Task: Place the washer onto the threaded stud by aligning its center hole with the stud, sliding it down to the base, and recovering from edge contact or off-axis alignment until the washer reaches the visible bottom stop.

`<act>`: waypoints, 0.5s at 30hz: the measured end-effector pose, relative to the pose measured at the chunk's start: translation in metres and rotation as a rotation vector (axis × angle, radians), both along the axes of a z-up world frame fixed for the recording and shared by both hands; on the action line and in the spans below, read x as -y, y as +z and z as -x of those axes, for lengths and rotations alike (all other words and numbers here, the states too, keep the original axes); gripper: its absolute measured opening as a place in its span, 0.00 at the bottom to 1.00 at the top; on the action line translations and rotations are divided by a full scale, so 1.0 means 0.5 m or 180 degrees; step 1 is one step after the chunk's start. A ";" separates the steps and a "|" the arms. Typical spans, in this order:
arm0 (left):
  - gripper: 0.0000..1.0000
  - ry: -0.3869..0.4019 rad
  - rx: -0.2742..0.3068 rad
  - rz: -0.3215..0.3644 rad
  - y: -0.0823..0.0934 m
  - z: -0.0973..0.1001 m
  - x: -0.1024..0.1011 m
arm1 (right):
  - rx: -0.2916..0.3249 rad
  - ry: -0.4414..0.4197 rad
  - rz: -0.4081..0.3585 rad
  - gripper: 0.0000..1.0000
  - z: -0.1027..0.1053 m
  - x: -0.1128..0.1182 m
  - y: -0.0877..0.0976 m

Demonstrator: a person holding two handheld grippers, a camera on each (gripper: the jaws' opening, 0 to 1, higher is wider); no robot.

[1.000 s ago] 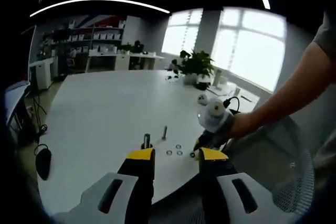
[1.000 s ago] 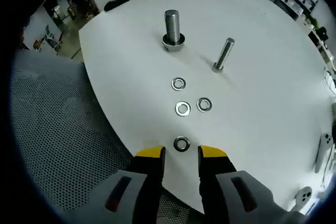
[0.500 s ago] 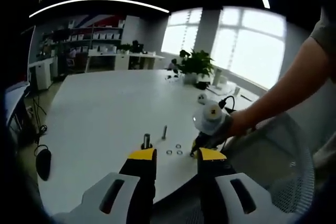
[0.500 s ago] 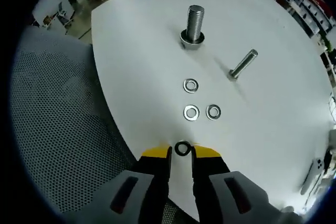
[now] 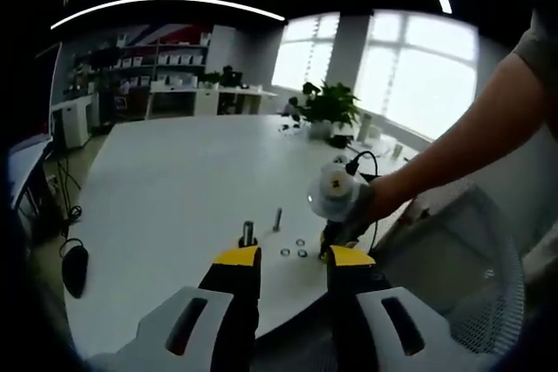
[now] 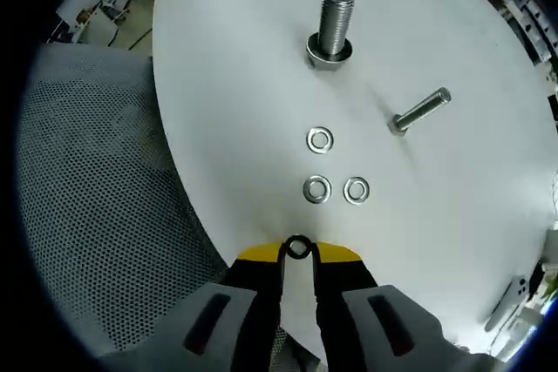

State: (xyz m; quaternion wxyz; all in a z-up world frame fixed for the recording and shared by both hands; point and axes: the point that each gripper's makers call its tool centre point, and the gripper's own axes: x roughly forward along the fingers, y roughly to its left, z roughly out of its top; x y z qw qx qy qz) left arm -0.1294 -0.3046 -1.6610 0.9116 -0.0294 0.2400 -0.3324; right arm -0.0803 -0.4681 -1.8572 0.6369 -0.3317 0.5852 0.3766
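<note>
Washer (image 6: 298, 247) at the desk's (image 6: 471, 215) near edge is now clamped by the right claw (image 6: 298, 252), jaws drawn in since a second ago; lift toward stud (image 6: 335, 25) is due. Left claw (image 5: 291, 257) held apart, idle.

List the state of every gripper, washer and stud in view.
Right hand-held gripper: shut on the gripped washer.
Gripped washer: pinched at the table edge.
Three loose washers: flat on the table.
Large stud: upright, bare.
Small stud: upright, bare.
Left hand-held gripper: open, empty.
</note>
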 end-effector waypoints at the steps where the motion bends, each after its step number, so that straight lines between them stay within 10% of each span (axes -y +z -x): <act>1: 0.28 0.0004 -0.0001 0.0000 0.000 0.000 0.000 | 0.0015 0.0032 0.0033 0.14 0.003 0.000 0.001; 15: 0.28 0.0014 0.0006 0.0003 0.000 0.000 -0.001 | 0.0367 -0.0364 -0.0287 0.14 0.002 0.005 0.005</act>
